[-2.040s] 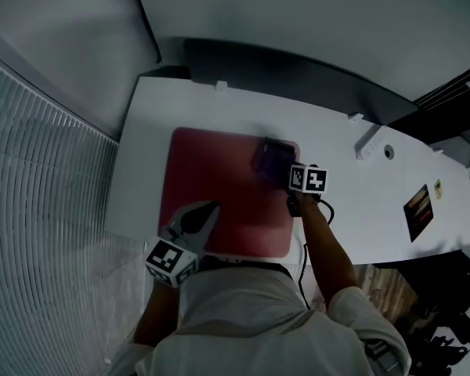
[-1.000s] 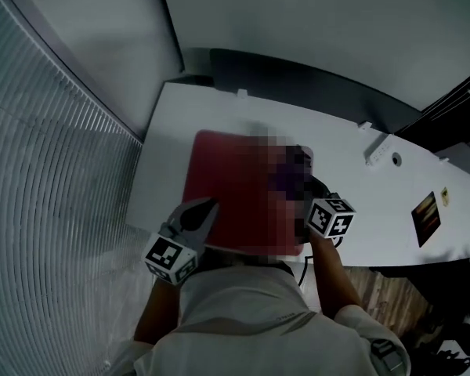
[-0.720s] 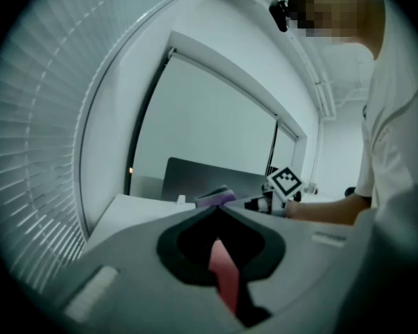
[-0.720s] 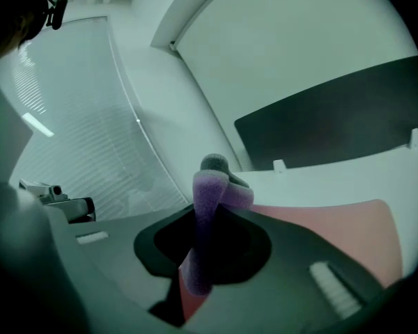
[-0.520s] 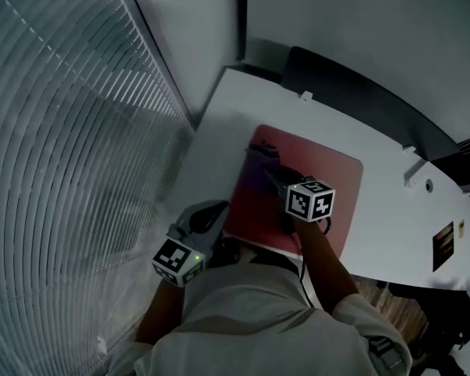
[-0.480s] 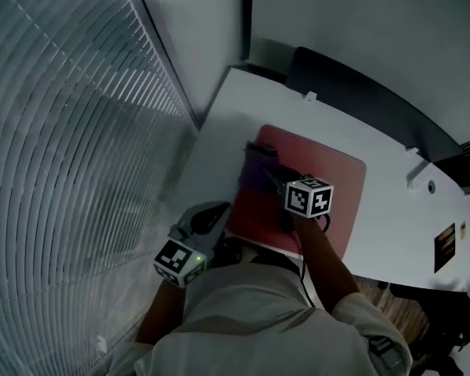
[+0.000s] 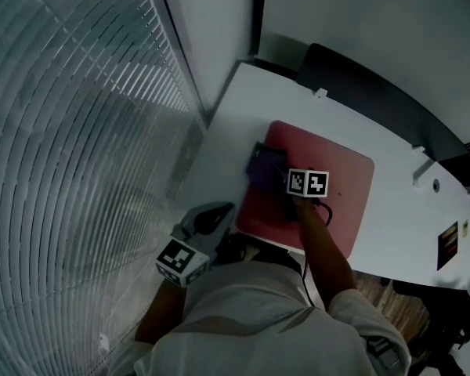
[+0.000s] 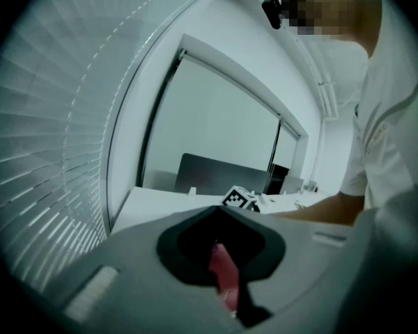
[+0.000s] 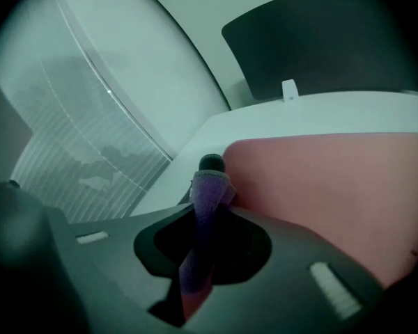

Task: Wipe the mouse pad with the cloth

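Mouse pad [image 7: 337, 190] flat on the white table [image 7: 239, 112], cloth [image 7: 260, 165] at its edge.
The red pad lies near the table's end beside the window blinds [image 7: 78, 131]. The left gripper [image 8: 219, 214] sits by the pad's near corner, jaws drawn together (only a red sliver shows in the slit). The right gripper [image 9: 210, 207] pinches the purple cloth, which rests over the pad's blind-side edge.

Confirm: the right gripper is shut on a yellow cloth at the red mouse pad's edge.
Wrong colour: the right gripper view shows the cloth is purple. The right gripper is shut on it at the red mouse pad's edge.
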A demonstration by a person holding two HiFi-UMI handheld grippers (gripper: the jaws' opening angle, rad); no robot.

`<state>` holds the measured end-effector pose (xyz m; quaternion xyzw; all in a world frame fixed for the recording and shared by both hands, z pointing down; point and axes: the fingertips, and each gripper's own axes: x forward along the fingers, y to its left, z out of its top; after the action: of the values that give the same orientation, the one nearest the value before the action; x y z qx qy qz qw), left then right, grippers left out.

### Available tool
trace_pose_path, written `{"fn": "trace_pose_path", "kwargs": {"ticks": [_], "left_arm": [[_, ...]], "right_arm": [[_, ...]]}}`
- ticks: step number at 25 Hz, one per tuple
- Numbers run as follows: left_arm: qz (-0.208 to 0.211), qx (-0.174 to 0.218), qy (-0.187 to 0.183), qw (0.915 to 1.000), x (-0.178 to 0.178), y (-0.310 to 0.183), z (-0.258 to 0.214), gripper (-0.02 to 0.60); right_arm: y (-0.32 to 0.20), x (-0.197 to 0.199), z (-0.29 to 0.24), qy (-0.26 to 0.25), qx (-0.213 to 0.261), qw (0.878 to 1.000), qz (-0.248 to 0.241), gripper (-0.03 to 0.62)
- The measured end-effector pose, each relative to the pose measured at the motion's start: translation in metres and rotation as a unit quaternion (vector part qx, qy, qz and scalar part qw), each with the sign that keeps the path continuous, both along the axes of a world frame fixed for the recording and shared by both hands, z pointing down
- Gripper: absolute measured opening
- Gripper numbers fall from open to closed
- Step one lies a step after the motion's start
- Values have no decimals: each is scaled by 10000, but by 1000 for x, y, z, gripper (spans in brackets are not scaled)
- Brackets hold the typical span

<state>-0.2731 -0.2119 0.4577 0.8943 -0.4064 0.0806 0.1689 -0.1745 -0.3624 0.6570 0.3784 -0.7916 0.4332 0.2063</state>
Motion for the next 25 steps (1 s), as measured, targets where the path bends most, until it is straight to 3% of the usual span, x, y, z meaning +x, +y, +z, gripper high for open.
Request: {"fn": "trace_pose_path", "kwargs": {"ticks": [9, 18, 25], "left_arm": [[499, 61, 59, 9987, 70, -6, 1, 0], [940, 120, 79, 9955, 176, 4, -2, 0], [1016, 75, 130, 9947, 245, 14, -4, 0]], "right_arm": [[22, 96, 20, 207, -141, 9982, 543, 52], [53, 234, 21, 378, -213, 9929, 1107, 52], [79, 339, 21, 519, -239, 9870, 1499, 52]]}}
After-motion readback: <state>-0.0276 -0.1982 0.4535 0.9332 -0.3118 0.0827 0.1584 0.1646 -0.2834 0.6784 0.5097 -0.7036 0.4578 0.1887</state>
